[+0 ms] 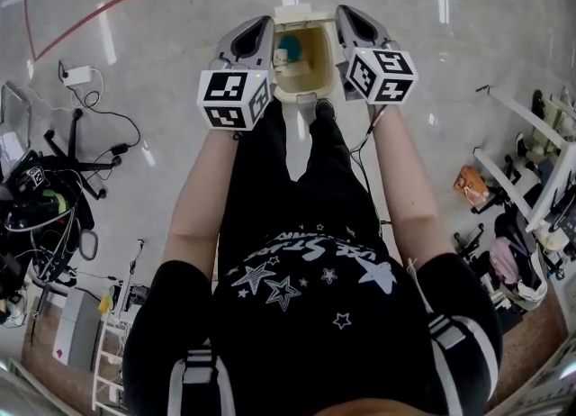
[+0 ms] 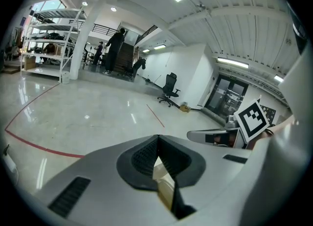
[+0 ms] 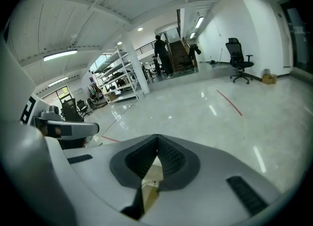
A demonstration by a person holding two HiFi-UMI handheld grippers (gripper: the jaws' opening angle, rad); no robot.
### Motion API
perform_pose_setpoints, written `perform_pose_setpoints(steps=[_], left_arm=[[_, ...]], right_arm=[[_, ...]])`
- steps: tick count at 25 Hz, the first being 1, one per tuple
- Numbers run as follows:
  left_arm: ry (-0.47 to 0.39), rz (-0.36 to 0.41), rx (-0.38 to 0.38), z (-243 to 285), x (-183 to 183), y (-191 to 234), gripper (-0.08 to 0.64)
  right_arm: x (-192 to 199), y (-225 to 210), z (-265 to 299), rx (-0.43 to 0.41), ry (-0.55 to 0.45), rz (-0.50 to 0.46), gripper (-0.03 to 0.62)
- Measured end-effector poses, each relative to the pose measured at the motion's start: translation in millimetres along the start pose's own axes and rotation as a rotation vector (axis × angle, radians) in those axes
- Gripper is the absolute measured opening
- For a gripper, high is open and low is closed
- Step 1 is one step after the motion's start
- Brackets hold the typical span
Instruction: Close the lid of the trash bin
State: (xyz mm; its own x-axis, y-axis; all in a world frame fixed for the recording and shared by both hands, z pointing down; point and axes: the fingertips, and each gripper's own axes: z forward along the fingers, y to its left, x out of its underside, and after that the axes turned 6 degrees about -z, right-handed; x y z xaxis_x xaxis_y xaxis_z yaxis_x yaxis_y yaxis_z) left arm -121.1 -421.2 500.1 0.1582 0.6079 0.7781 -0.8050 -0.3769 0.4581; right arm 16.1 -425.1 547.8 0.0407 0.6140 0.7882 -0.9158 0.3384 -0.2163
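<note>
The person's black star-printed shirt [image 1: 306, 315] fills the foreground. Both bare forearms reach forward and down, roughly parallel. The left tool [image 1: 259, 31] and right tool [image 1: 349, 18] flank the cream trash bin [image 1: 297, 92], which stands open on the floor with a teal item [image 1: 290, 48] inside. Each tool's jaws are pressed together at the tips, pinching nothing. The lid [image 1: 301, 16] stands raised at the far rim, probably because the shoe [image 1: 324, 110] presses a pedal. The tools look poised to push it down.
</note>
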Motion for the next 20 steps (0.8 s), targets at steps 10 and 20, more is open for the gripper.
perform_pose_setpoints(steps=[10,20], left_arm=[[0.052,0.004,-0.002,26,27,17,0.011],[0.042,-0.024,-0.033,16,46,12,0.011]], right_arm=[[28,-6,26,-0.01,0.077,-0.034,0.005],[40,2,9,-0.07,0.061,-0.047,0.005]])
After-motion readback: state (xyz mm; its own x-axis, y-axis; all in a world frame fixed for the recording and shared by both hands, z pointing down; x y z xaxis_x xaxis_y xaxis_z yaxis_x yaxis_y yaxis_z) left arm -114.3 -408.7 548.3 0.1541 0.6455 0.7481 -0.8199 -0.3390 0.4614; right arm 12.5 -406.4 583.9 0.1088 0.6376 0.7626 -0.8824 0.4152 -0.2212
